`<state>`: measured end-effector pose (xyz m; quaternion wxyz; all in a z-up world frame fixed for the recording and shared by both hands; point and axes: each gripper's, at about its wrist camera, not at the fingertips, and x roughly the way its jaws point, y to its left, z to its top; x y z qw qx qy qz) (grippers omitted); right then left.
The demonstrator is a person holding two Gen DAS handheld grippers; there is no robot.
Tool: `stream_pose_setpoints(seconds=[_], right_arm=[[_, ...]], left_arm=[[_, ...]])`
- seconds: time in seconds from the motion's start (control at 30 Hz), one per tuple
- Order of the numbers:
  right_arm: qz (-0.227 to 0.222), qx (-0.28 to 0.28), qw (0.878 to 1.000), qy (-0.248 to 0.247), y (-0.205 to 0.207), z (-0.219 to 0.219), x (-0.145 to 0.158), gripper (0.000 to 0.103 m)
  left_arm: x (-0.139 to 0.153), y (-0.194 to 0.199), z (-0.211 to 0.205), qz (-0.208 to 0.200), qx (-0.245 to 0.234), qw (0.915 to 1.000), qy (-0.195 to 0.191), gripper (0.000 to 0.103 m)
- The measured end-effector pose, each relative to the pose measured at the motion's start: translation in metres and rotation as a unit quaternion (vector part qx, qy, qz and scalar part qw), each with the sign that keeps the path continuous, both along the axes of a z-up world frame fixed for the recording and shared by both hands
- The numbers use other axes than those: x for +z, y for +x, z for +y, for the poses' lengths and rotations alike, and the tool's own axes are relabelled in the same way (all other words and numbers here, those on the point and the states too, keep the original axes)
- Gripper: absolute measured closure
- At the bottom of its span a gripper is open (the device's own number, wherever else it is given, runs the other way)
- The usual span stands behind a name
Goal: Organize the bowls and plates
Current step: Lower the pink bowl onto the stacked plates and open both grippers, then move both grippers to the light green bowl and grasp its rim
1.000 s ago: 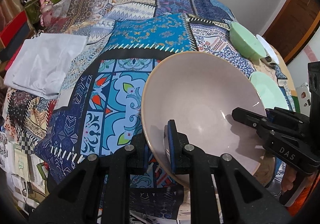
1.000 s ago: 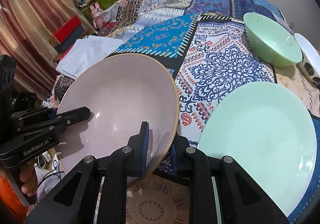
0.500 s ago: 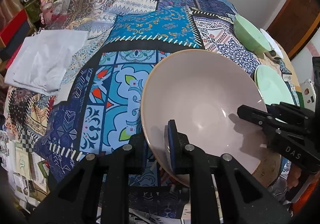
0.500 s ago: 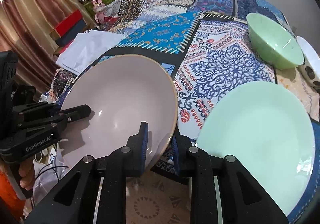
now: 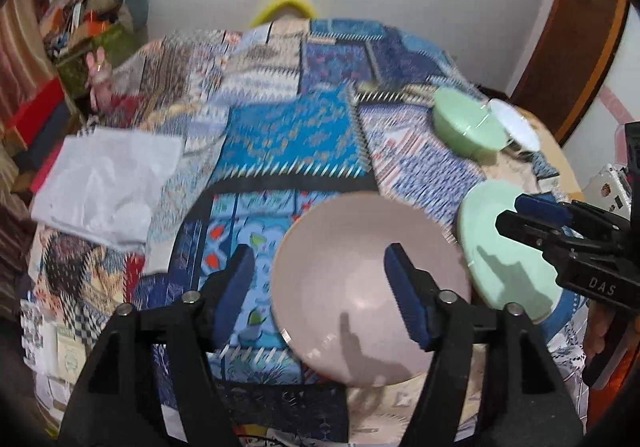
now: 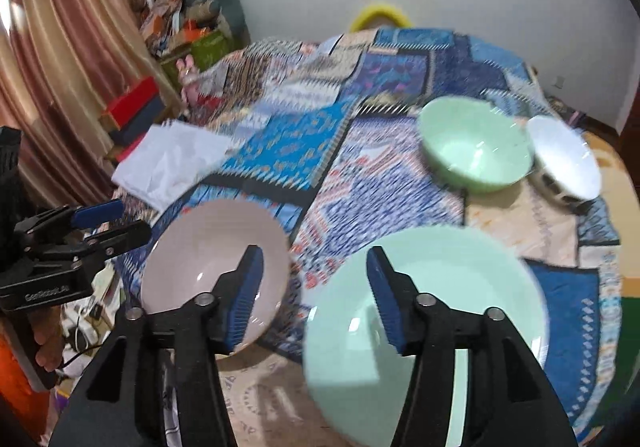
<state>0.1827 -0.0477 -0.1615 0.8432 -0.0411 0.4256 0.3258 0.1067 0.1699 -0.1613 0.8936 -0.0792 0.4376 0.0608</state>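
The left hand-held gripper [image 5: 320, 289] and the right hand-held gripper [image 6: 314, 293] are both released, their jaws opening with nothing pressed between the blue pads. The pink bowl [image 5: 370, 287] rests upright on the patchwork cloth [image 5: 288, 139] that covers the table, below both devices: under the right-hand pad of the left hand-held gripper and under the left-hand pad of the right one. The pale green plate [image 6: 424, 331] lies flat just beside the bowl, directly beneath and ahead of the right hand-held gripper. Farther ahead of that device and to its right stand a green bowl [image 6: 476, 145] and, touching or nearly touching it, a white bowl [image 6: 566, 157]. A folded white cloth [image 5: 106, 183] lies well ahead and to the left of the left hand-held gripper. The step in hand appears to be the release of the pink bowl at its place near the table edge. The next move probably calls for grouping like with like: either device would need to reach forward to a far bowl, straddle its rim with one pad inside and one outside, and close firmly, since the glazed ware is likely to be slippery.
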Motion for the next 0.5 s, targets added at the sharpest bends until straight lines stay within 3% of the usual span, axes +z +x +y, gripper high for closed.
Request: stream_pose_setpoints(seconds=[0.13,0.4,0.5], right_arm=[[-0.021,-0.031,0.999,0.009,0.011,-0.023,0.017,0.037],[-0.05,-0.082,0.995,0.017,0.038,-0.067,0.039,0.037],[-0.057,-0.099,0.993,0.012,0.051,-0.079,0.042,0.033]], left_arm=[[0.026,0.009,-0.017,-0.038,-0.013,0.9992,0.008,0.018],[0.062,0.041,-0.053,-0.086,-0.041,0.9947,0.039,0.008],[0.07,0.061,-0.065,-0.088,-0.049,0.9944,0.03,0.006]])
